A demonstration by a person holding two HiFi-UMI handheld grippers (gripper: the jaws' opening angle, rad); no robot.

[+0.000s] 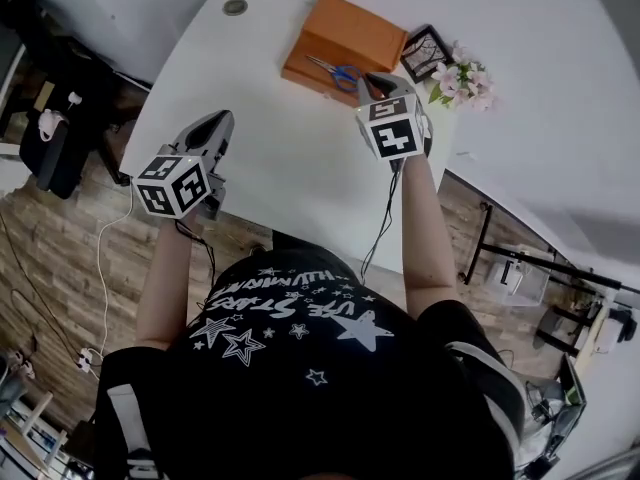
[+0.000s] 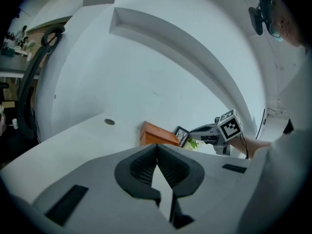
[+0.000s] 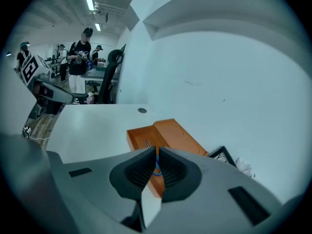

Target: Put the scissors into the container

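An orange box (image 1: 305, 56) lies open at the far side of the white table (image 1: 280, 168), its lid (image 1: 352, 30) folded back. The blue-handled scissors (image 1: 338, 72) lie flat in its tray. My right gripper (image 1: 372, 79) hovers at the tray's near right corner, jaws shut, tips just beside the blue handles. In the right gripper view the tips (image 3: 157, 151) meet; the scissors' blade (image 3: 146, 143) shows in the tray (image 3: 138, 136) beyond them. My left gripper (image 1: 221, 120) hangs over the table's left part, shut and empty, far from the box (image 2: 156, 133).
A black picture frame (image 1: 425, 53) and a spray of pink flowers (image 1: 462, 80) sit right of the box. A round cable grommet (image 1: 235, 7) is at the far left of the table. The table's near edge runs under both arms. People (image 3: 80, 57) stand far back.
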